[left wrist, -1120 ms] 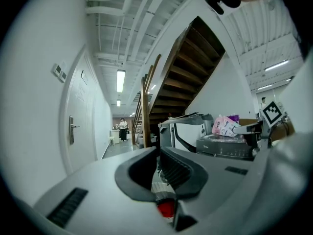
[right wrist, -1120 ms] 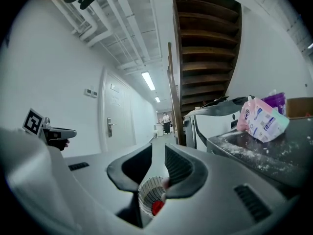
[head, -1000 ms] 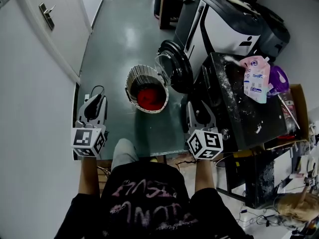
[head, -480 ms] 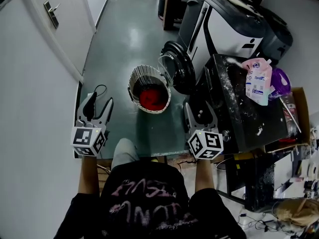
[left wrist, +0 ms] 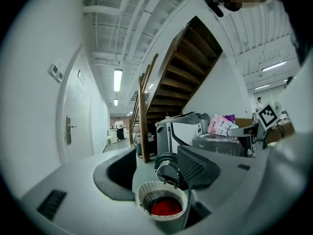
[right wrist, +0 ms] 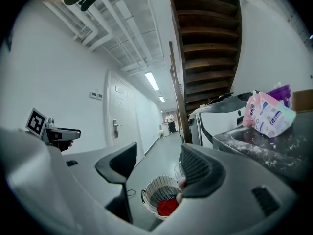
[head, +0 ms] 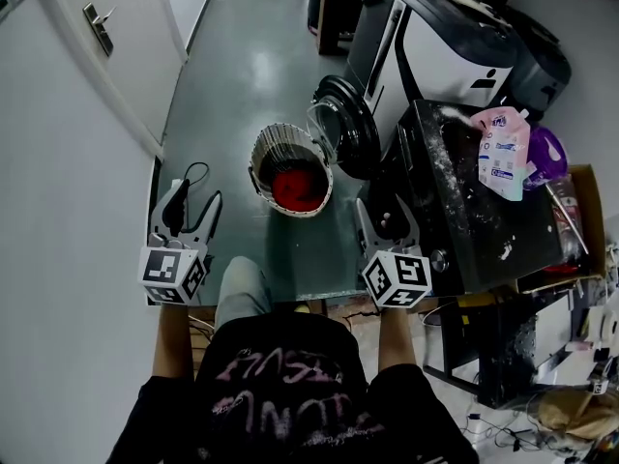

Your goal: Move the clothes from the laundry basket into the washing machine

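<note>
A white woven laundry basket [head: 263,155] stands on the green floor with a red cloth [head: 298,189] in it. Behind it the washing machine [head: 435,42] has its round door [head: 340,124] swung open. My left gripper [head: 191,201] hangs level left of the basket. My right gripper [head: 385,211] is at the basket's right. The jaws of both have just been opening and stand open with nothing between them. The left gripper view frames the basket [left wrist: 146,192] and red cloth [left wrist: 165,207] beyond the left gripper [left wrist: 155,169]. The right gripper view shows the basket [right wrist: 156,187] past the right gripper [right wrist: 157,169].
A dark, dusty worktop [head: 464,211] at the right carries a pink pouch [head: 500,153] and a purple bag [head: 546,151]. A white door [head: 97,37] and wall run along the left. A black cable [head: 193,174] lies on the floor. A wooden staircase [left wrist: 181,72] rises behind the machine.
Both grippers' jaws have spread apart from nearly closed. The hands have stayed about where they were.
</note>
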`<control>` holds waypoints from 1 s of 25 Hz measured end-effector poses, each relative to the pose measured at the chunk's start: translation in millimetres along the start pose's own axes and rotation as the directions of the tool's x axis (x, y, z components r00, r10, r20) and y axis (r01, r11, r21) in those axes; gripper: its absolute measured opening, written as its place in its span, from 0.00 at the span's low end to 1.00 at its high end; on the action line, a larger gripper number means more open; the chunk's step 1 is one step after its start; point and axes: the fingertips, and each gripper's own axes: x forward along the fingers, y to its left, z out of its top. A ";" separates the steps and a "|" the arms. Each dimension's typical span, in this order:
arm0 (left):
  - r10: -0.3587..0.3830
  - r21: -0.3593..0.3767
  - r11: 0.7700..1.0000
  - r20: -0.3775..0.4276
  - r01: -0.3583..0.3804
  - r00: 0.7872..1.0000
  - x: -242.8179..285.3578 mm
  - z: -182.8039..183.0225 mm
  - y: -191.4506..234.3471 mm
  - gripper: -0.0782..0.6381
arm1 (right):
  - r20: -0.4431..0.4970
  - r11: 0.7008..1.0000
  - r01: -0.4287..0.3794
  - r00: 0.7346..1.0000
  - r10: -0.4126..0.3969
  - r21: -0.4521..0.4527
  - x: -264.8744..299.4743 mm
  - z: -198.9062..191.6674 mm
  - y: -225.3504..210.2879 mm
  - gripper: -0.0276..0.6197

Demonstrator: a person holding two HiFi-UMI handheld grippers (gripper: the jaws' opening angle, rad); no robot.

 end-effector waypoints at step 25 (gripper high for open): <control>-0.093 -0.051 0.995 -0.121 0.087 0.988 175.9 -52.9 101.2 0.48 | -0.145 0.997 0.075 0.987 -0.072 0.017 177.6 -49.3 -22.2 0.49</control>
